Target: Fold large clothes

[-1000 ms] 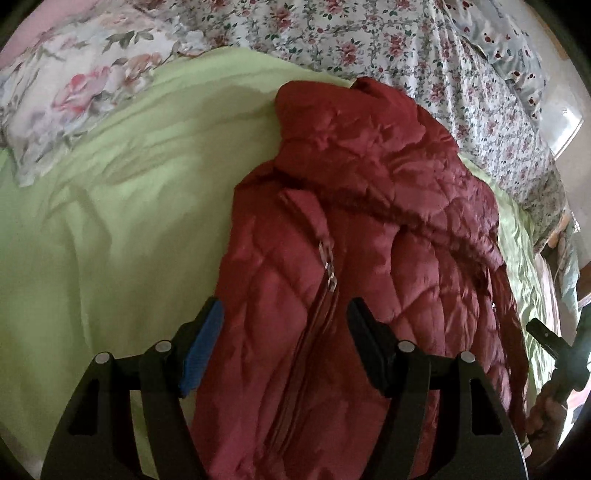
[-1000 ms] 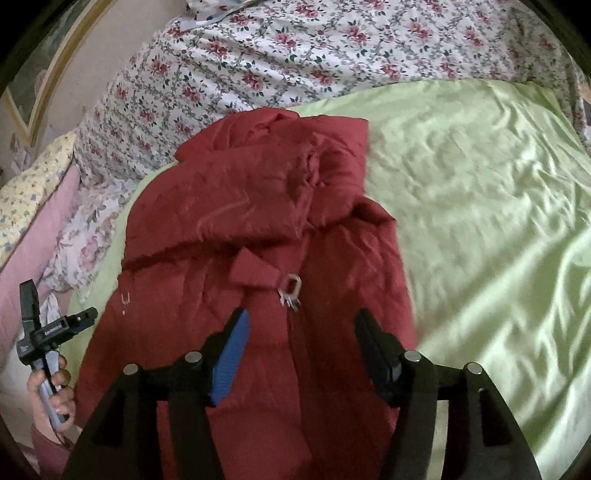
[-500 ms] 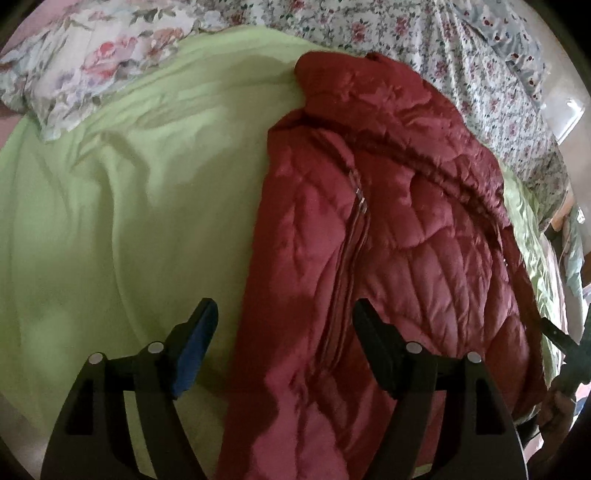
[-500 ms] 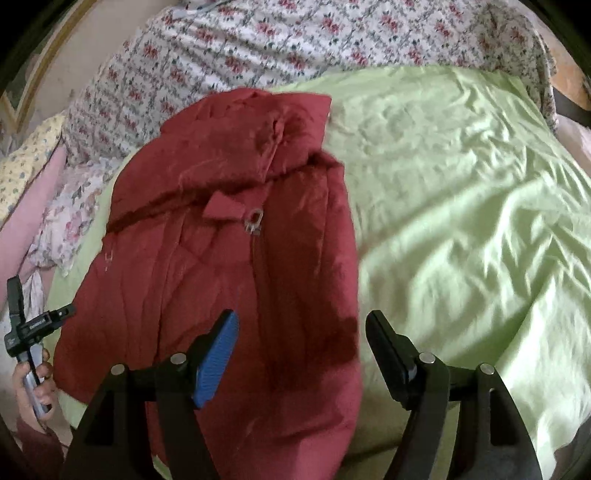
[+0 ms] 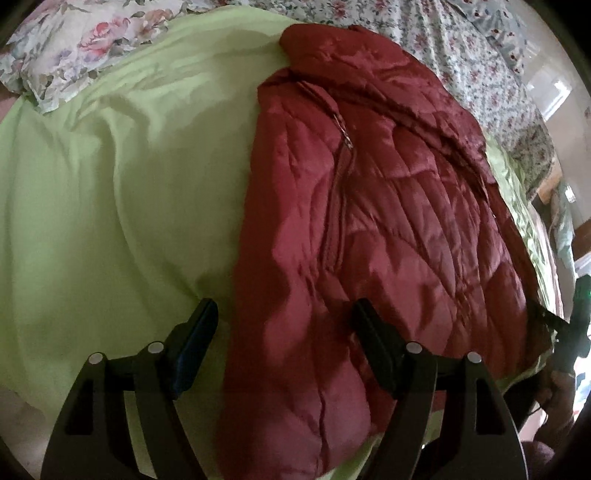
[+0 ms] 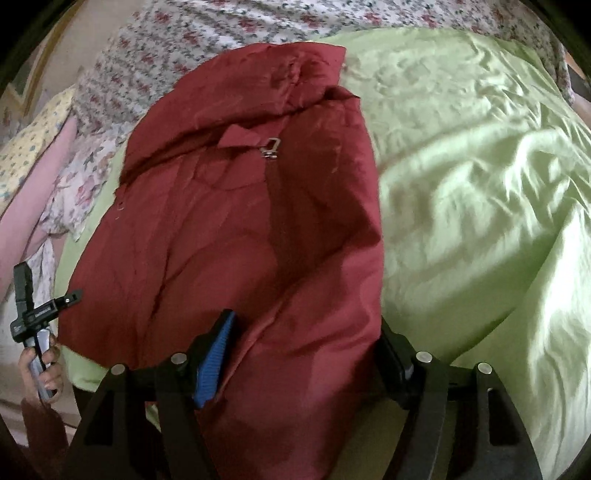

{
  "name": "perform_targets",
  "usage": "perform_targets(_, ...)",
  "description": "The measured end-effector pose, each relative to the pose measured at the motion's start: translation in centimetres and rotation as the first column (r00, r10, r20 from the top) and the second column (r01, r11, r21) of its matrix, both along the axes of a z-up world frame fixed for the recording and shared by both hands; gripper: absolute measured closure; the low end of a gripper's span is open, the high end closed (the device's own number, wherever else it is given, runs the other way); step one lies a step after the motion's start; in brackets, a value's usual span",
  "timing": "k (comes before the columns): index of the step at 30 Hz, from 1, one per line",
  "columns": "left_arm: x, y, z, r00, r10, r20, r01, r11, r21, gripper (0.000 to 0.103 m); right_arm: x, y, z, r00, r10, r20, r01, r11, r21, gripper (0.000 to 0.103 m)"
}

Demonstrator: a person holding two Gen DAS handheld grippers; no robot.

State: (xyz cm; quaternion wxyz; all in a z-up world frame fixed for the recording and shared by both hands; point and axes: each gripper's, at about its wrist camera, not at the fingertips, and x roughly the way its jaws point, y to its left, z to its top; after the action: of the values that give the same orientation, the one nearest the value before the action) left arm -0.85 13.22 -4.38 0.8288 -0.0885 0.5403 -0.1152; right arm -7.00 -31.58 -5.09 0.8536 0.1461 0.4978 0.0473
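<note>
A dark red quilted jacket [image 5: 369, 221] lies zipped and front-up on a light green bedsheet [image 5: 110, 203], collar at the far end, hem hanging over the near bed edge. It also shows in the right wrist view [image 6: 240, 240]. My left gripper [image 5: 284, 332] is open, its fingers straddling the jacket's left hem corner. My right gripper [image 6: 306, 339] is open, its fingers straddling the jacket's right hem corner. Neither grips the cloth. A metal zipper pull [image 6: 269, 147] lies near the collar.
A floral quilt [image 6: 258, 22] covers the far side of the bed. Floral pillows [image 5: 74, 48] lie at the far left of the left view. The green sheet [image 6: 480, 184] spreads wide to the right of the jacket.
Both grippers have drawn back down the jacket from the chest to its hem at the near bed edge. Both stay open. The jacket has not moved.
</note>
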Motion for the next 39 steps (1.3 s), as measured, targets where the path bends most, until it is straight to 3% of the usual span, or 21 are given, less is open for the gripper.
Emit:
perform_targets(9, -2.1, -1.6, -0.3, 0.997, -0.082, 0.011, 0.082, 0.996, 0.019, 0.028, -1.0, 0.3, 0.0, 0.999, 0.032, 0.008, -0.031, 0.999, -0.007, 0.042)
perform_targets(13, -2.3, -1.6, -0.2, 0.996, -0.092, 0.021, 0.092, 0.996, -0.007, 0.031, -1.1, 0.6, -0.1, 0.999, 0.033, 0.008, -0.033, 0.999, -0.02, 0.045)
perform_targets(16, -2.5, -1.7, -0.2, 0.994, -0.109, 0.024, 0.11, 0.994, -0.024, 0.051, -1.4, 0.8, 0.1, 0.999, 0.036, 0.019, -0.036, 0.999, -0.008, 0.056)
perform_targets(18, -2.6, -1.8, -0.1, 0.993, -0.114, 0.03, 0.115, 0.993, -0.034, 0.072, -1.6, 0.9, 0.3, 0.999, 0.036, 0.033, -0.036, 0.999, 0.004, 0.067)
perform_targets(21, -2.6, -1.9, 0.3, 0.992, -0.115, 0.048, 0.117, 0.992, -0.046, 0.081, -1.8, 0.8, 0.7, 0.998, 0.035, 0.054, -0.036, 0.999, 0.033, 0.073)
perform_targets(39, -2.9, -0.2, 7.2, 0.969, -0.137, 0.208, 0.164, 0.979, -0.121, 0.087, -3.7, -0.3, 5.6, 0.974, 0.067, 0.217, -0.11, 0.975, 0.192, 0.084)
